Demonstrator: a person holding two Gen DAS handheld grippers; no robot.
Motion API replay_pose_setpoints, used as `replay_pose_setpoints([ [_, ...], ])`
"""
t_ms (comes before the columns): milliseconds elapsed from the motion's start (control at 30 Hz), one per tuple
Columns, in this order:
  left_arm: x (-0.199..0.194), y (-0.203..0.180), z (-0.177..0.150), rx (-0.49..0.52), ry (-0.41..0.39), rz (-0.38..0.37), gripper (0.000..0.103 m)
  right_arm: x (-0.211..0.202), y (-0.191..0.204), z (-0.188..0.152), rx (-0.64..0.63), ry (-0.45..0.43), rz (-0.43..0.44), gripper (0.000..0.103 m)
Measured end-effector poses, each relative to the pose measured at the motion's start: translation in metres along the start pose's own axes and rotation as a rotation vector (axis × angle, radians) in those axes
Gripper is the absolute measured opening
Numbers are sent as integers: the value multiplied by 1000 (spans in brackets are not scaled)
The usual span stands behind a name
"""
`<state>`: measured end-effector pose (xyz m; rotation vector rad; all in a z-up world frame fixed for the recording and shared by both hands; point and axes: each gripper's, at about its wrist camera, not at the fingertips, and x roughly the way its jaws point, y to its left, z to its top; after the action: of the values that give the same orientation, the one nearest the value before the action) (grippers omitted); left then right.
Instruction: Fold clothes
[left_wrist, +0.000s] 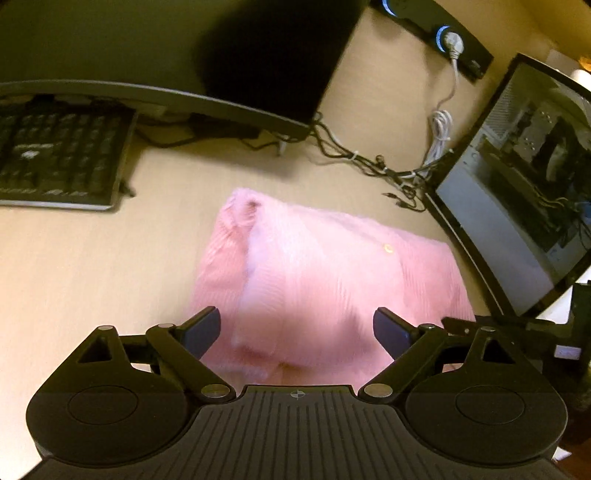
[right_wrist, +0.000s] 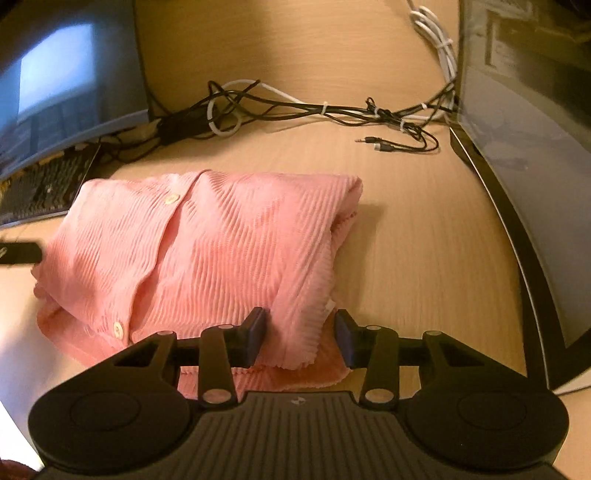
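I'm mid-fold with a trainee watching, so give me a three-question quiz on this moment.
1. True or false: the left gripper grips the pink shirt.
2. What lies on the desk behind the shirt? A) cables B) books C) cups
3. Name the fasteners on the shirt's front.

Key: 1. False; its jaws stand wide, nothing pinched. 2. A. 3. Buttons.

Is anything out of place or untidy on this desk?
The pink shirt is folded, but its lower layer sticks out unevenly at the near edge. Loose audio plugs lie beside tangled cables.
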<state>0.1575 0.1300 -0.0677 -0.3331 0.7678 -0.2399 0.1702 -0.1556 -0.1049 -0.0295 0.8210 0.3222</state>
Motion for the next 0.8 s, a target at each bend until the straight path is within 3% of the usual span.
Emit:
replay_pose_setpoints([
  [100,30,2,7,13,13,9,88,-2,1,-1,0,-7,-7,41],
  [167,45,7,8,-14,42,1,71,-2,1,-1,-4,-10,-11,41],
  [300,49,1,19,-49,42,-92,27,-9,5,1,-38,-29,-19,41],
  [333,43,-2,23,-43,29,-109,24,-12,6,1,-43,-38,-10,41],
  [433,21,-11,30,52,0,-53,23,-15,8,1,-48,-49,19,48],
  [567,26,1,10,115,80,59,25,-8,4,1,-53,-17,30,56],
  [733,12,18,-6,77,91,97,52,-22,-3,12,-73,-4,37,65],
  [800,-3,21,-3,73,71,113,54,-32,-7,20,-61,-18,50,70],
])
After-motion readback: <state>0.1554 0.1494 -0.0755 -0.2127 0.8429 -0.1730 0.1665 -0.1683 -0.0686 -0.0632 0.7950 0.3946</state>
